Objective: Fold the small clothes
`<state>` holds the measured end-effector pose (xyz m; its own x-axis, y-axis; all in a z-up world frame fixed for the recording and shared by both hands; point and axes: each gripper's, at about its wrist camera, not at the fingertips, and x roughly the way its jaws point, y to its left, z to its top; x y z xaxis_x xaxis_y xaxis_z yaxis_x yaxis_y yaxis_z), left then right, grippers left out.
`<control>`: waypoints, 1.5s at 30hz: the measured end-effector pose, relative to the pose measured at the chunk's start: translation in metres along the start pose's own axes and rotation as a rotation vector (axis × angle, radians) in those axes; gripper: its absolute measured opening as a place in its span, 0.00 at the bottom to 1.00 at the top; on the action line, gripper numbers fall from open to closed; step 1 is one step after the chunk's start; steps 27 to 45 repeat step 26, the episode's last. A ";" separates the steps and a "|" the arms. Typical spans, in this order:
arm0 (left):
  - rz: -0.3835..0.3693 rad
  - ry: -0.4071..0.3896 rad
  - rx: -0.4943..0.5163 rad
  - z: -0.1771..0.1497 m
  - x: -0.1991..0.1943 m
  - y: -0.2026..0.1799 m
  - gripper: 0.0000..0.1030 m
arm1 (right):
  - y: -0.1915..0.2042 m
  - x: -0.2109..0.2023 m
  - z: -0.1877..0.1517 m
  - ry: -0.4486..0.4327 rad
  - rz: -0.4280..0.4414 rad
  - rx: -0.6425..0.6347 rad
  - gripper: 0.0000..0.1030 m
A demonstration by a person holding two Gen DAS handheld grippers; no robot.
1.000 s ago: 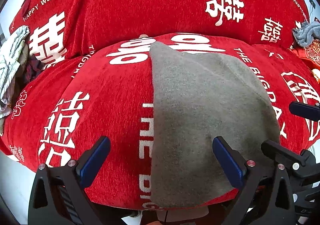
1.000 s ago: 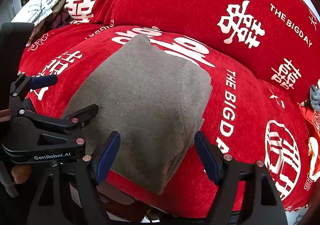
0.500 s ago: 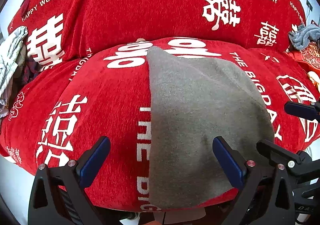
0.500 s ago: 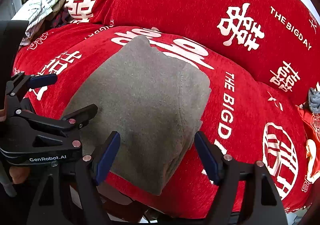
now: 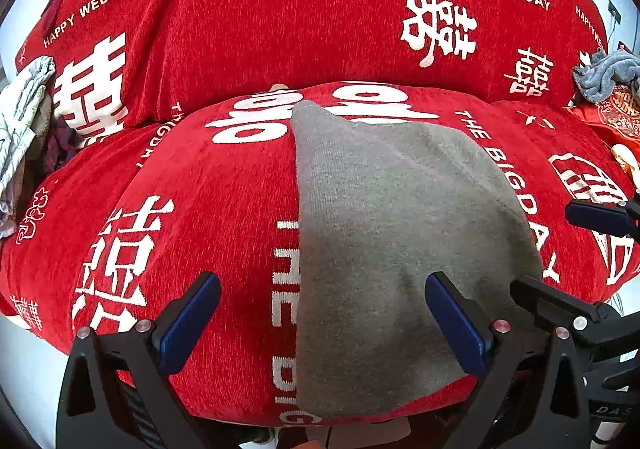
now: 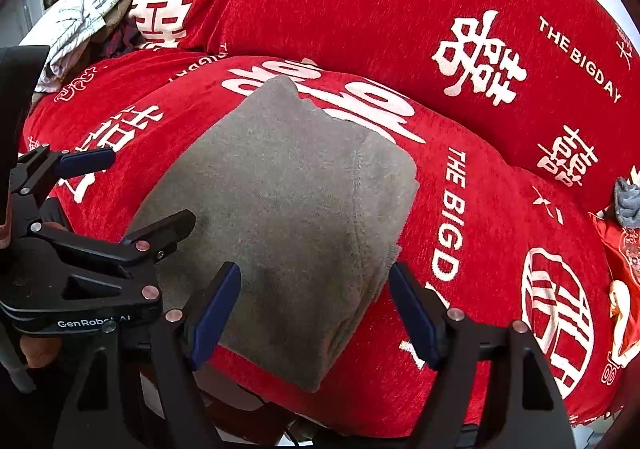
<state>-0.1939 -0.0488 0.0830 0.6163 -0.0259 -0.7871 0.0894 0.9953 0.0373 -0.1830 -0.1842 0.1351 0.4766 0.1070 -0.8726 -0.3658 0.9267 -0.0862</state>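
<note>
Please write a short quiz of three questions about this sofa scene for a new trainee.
1. True or false: the left hand-held gripper is shut on the grey garment.
2. What does the garment lie on: (a) red cover, (b) bare floor, (c) wooden tray?
3. Which English phrase stands at the top left of the backrest, in the left wrist view?

Key: 1. False, both hand-held grippers stand open. 2. (a), the red cover. 3. HAPPY WEDDING.

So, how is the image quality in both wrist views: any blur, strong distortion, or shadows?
Left wrist view: sharp, strong fisheye bulge in the red cover, dark corners, and a soft shadow on the grey garment near the fingers. Right wrist view: equally sharp and bent, with a similar shadow low on the garment; no glare.
</note>
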 end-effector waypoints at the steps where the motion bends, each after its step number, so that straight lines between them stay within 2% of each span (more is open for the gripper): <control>1: 0.000 0.001 0.000 0.000 0.000 0.000 0.99 | 0.000 0.000 0.000 -0.001 0.001 0.000 0.77; 45: -0.006 0.003 -0.010 -0.002 0.002 0.000 0.99 | -0.001 -0.001 -0.002 -0.005 0.010 0.012 0.77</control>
